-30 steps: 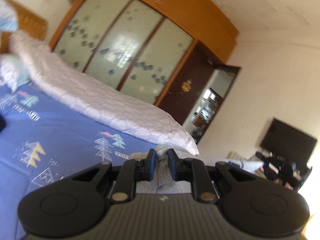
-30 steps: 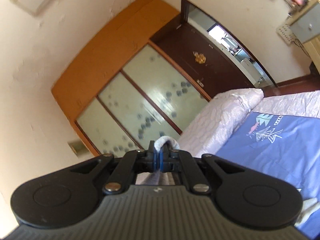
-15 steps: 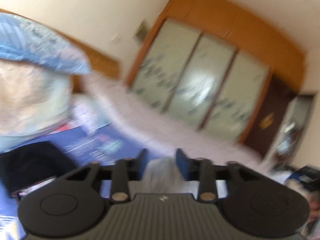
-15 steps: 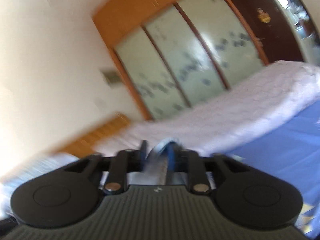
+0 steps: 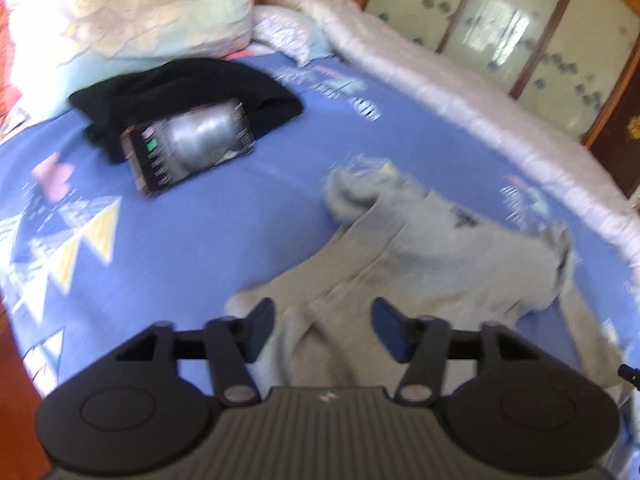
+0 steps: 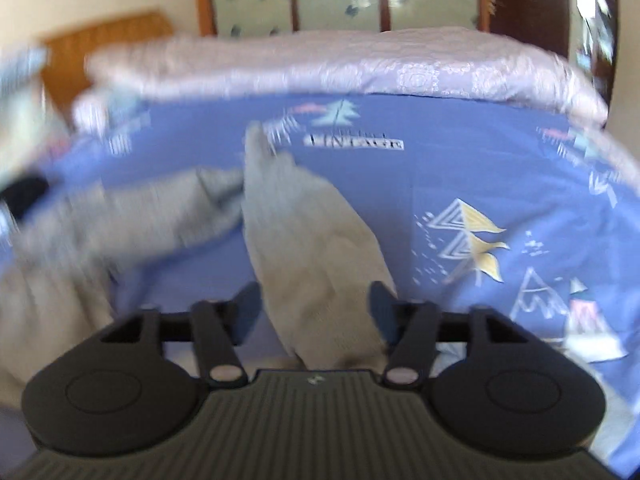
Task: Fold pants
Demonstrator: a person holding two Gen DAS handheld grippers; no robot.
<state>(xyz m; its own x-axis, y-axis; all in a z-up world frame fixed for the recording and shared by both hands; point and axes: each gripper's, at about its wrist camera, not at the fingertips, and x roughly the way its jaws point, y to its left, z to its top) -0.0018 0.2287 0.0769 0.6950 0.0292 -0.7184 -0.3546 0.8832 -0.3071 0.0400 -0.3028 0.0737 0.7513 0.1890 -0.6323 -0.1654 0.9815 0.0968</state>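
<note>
The left gripper [image 5: 323, 325] is opening, its jaws apart over the grey pants [image 5: 420, 248], not pressing them. The right gripper [image 6: 314, 309] is opening too, cloth between its jaws. The pants lie crumpled on the blue bedsheet [image 5: 240, 216].

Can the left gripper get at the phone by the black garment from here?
Probably yes. The left gripper, jaws opening over the grey pants, has only bare blue sheet between it and the phone.
</note>
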